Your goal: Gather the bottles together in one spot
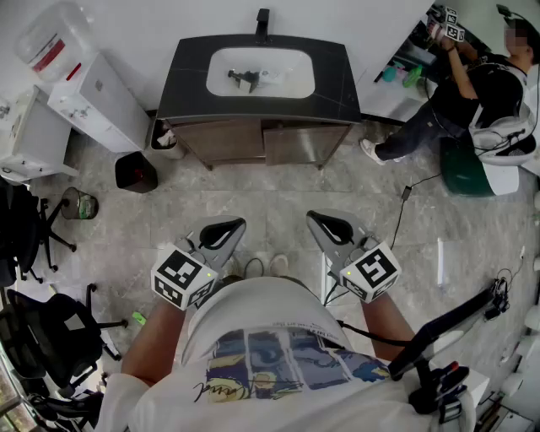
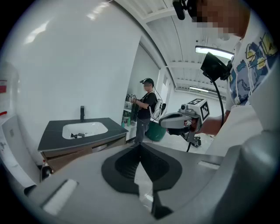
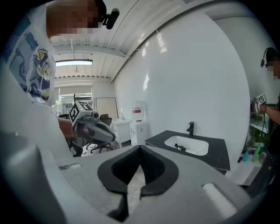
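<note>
Both grippers hang in front of my torso, above the floor and well short of the vanity. In the head view my left gripper (image 1: 239, 224) is shut with nothing in it, and my right gripper (image 1: 312, 216) is shut and empty too. Seen along its own jaws, the left gripper (image 2: 140, 146) has its pads closed together; the right gripper (image 3: 140, 151) looks the same. Two small bottles, teal (image 1: 390, 73) and green (image 1: 412, 76), stand on a white shelf right of the vanity. The right gripper view shows the teal bottle (image 3: 246, 155) at its far right edge.
A dark vanity top (image 1: 190, 76) with a white sink (image 1: 278, 63) and black faucet (image 1: 262, 21) stands ahead; a small grey item (image 1: 245, 79) lies in the basin. Another person (image 1: 460, 93) works at the shelf. A black bin (image 1: 136, 172), water dispenser (image 1: 63, 51) and office chairs (image 1: 34, 228) stand left.
</note>
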The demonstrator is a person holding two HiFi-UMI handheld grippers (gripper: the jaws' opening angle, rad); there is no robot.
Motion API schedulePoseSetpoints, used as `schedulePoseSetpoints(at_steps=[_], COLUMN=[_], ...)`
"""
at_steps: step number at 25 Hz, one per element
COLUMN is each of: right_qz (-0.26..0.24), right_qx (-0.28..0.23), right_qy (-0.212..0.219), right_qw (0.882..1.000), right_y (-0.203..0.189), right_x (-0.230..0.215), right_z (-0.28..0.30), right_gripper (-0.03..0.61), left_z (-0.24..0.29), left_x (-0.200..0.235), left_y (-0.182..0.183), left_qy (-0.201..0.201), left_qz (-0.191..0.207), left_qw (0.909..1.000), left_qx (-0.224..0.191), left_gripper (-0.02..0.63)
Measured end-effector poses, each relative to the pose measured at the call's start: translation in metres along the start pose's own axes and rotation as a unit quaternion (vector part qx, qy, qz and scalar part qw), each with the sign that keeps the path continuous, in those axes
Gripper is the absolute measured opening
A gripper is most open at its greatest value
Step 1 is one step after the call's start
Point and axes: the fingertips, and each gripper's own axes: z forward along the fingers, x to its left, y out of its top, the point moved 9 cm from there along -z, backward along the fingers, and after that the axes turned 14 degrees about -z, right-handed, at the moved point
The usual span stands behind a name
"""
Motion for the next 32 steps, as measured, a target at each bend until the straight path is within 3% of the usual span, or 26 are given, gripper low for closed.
schedulePoseSetpoints(at_steps=[8, 19, 25, 32], right_qz=[-0.008, 0.001, 0.007, 0.02], right_qx=[-0.013, -0.007, -0.004, 0.027], right_qy=[0.003, 0.016, 0.008, -0.02], right_qw=[1.0, 1.0, 1.0, 0.999], right_y=[-0.004, -0.04, -0.042, -0.027], right_x=[-0.001, -0.056, -0.08, -0.108], right_z=[-0.008, -0.021, 0.006, 0.058], right_gripper=[0.0, 0.002, 0.022, 0.067], left_z=[0.017, 0.072, 0.087, 0.106], left_x=[-0.01, -0.018, 0.011, 0.082], left_y=[0.001, 0.02, 0.039, 0.075], left_qy=[-0.003, 0.022, 0.016, -0.014], left_qz=[0.008, -0.004, -0.001, -0.004], left_qw=[1.0, 0.9997, 0.9999, 0.9998], left_qx=[0.004, 0.002, -0.006, -0.012], left_gripper=[0.002, 0.002, 0.002, 0.002])
